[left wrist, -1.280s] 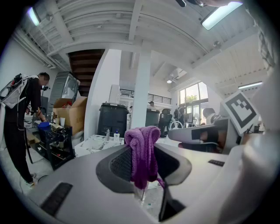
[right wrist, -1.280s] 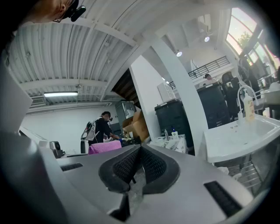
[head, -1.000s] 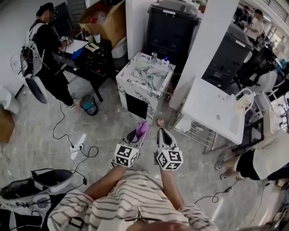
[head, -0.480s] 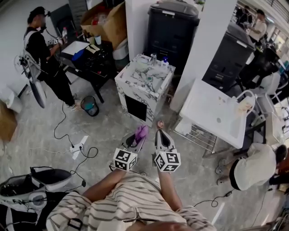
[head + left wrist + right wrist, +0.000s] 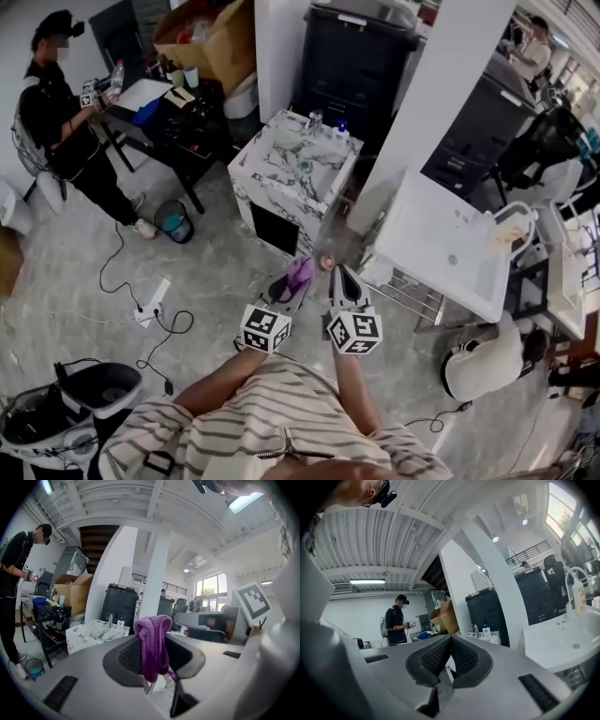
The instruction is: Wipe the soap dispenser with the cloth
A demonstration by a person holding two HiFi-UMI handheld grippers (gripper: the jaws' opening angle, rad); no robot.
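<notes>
cloth [image 5: 151, 637]: purple, bunched, clamped in left tool [image 5: 154, 656] | soap dispenser [image 5: 121, 623]: small, blue-topped, upright on marble counter [image 5: 90, 631]

The marbled surface [image 5: 267, 178] stood on the grey floor [image 5: 216, 272], with a tap [image 5: 316, 119] and the soap dispenser [image 5: 339, 129] upright, side by side along its far edge. Down on the floor lay a power strip [image 5: 150, 305] and loose cables [image 5: 102, 272], and a small bin [image 5: 172, 219] stood there too.
</notes>
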